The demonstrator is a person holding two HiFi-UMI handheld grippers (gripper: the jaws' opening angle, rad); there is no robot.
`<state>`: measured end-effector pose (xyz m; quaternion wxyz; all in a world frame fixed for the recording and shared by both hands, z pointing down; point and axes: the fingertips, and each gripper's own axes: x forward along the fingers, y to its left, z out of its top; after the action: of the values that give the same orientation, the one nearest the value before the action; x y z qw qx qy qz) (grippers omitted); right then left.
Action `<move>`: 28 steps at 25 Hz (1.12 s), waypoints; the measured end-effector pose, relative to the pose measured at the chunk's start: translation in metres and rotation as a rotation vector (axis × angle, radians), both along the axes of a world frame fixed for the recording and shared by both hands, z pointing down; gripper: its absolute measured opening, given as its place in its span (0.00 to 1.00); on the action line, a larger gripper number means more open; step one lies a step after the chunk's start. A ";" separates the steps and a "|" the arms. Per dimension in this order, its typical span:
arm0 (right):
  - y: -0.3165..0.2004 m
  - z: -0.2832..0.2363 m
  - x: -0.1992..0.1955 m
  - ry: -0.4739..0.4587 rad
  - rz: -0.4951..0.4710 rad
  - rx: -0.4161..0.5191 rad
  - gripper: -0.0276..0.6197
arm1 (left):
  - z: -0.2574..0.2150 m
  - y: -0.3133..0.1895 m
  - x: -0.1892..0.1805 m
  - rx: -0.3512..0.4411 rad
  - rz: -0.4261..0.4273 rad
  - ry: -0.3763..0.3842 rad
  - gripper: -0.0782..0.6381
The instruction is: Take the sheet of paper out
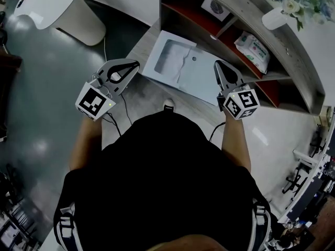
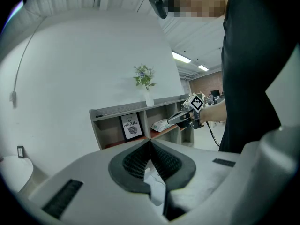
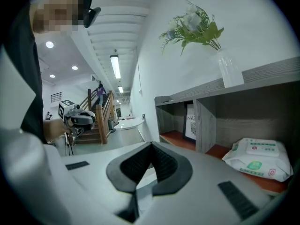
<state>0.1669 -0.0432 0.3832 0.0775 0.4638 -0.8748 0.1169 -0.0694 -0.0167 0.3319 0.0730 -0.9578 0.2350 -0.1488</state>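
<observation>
A white sheet of paper (image 1: 175,61), creased down its middle, lies flat on the grey table (image 1: 149,101) in front of the shelf. In the head view my left gripper (image 1: 137,63) hovers just left of the sheet's near left edge, with its jaws closed tip to tip and nothing held. My right gripper (image 1: 216,63) hangs over the sheet's right edge, also shut and empty. The left gripper view shows its fingertips meeting (image 2: 150,142), with a bit of white paper (image 2: 157,186) below them. The right gripper's own view shows its tips together (image 3: 151,144).
An open grey shelf unit (image 1: 272,75) stands behind the table. It holds a pack of wipes (image 1: 253,50) and a framed print (image 1: 214,7), and a vase of flowers (image 1: 275,17) stands on top. A white rounded counter (image 1: 63,9) stands on the floor at the left. Cables (image 1: 123,114) trail off the grippers.
</observation>
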 end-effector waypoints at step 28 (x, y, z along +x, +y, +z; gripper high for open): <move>-0.061 0.031 0.025 -0.020 -0.145 -0.033 0.06 | 0.005 -0.057 0.050 -0.026 -0.090 -0.023 0.14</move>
<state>0.1921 -0.1043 0.4138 0.0848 0.3965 -0.9048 0.1301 -0.0199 -0.0733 0.3367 0.0565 -0.9453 0.2749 -0.1661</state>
